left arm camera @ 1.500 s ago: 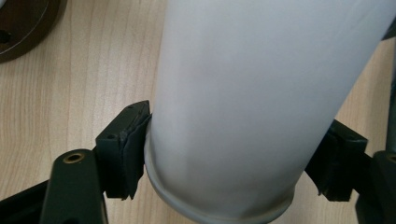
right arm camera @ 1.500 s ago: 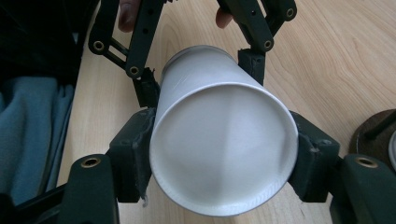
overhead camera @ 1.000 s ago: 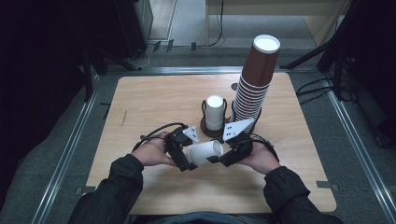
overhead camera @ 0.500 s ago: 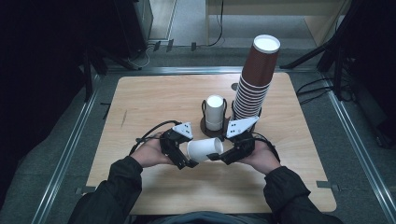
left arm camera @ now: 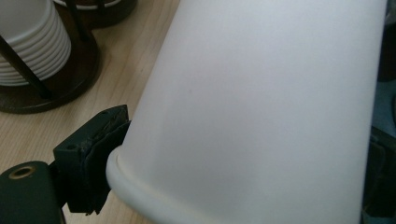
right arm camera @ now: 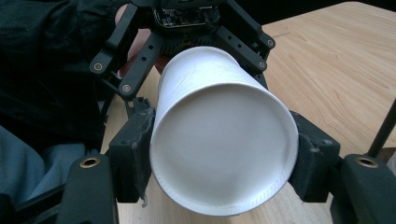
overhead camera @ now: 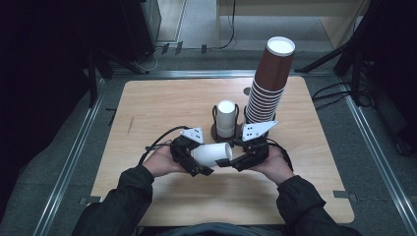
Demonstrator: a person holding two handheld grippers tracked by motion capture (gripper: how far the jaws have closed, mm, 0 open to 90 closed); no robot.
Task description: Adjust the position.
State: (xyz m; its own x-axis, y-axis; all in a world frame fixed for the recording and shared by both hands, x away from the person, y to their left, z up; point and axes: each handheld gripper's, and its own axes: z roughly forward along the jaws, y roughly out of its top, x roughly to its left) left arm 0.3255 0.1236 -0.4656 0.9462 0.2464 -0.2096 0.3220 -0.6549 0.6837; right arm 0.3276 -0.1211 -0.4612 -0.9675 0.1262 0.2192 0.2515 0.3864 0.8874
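Above the bench (overhead camera: 162, 105), the left gripper (overhead camera: 193, 156) has just been closing its fingers on the white cup (overhead camera: 212, 154), whose base the right gripper (overhead camera: 235, 161) also clasps, suggesting a handover

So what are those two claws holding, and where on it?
One white paper cup, lying sideways between them. The right claw clamps its base end. The left claw, whose jaws have just been closing, has the rim end between its jaws.
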